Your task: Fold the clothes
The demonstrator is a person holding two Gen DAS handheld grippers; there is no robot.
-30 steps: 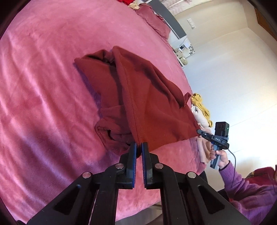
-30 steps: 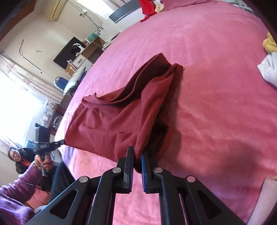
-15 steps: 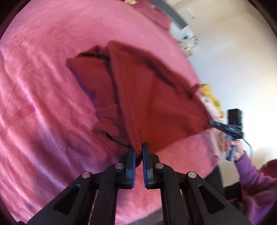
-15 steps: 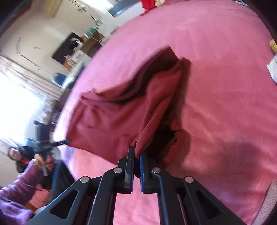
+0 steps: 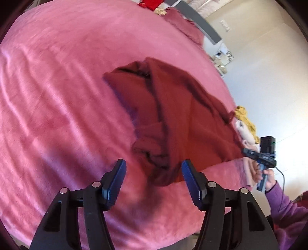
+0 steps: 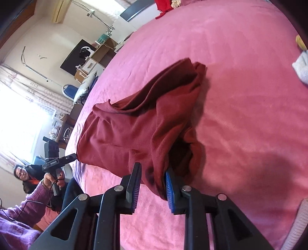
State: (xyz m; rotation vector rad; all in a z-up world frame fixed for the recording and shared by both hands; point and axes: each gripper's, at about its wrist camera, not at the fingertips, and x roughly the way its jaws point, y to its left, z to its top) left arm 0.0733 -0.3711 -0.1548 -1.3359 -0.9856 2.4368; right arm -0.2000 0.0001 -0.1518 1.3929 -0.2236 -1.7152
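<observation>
A dark red garment [image 5: 173, 119] lies half folded and rumpled on the pink bed cover [image 5: 57, 96]. My left gripper [image 5: 154, 173] hovers over its near corner with the jaws opening wide. The cloth sits just ahead of the blue pads [image 5: 117, 177], and neither pad touches it. In the right wrist view the garment [image 6: 138, 130] droops between the jaws of my right gripper [image 6: 153, 173], which are opening. Its hem brushes one pad [image 6: 169, 188], but nothing clamps it. Each wrist view also shows the other gripper [image 5: 258, 155] [image 6: 57, 161] at the garment's far corner.
Yellow and white clothes [image 5: 244, 123] lie at the bed's right edge, and a white cloth [image 6: 300, 65] shows in the right wrist view. A red item [image 5: 150, 3] sits near the headboard. A person in a purple sleeve [image 6: 28, 207] holds the grippers. Shelves and a chair [image 6: 69, 92] stand beyond the bed.
Both grippers were shut on the garment's near corners and have now opened. The cloth has slipped from the pads and sagged toward the bed cover.
</observation>
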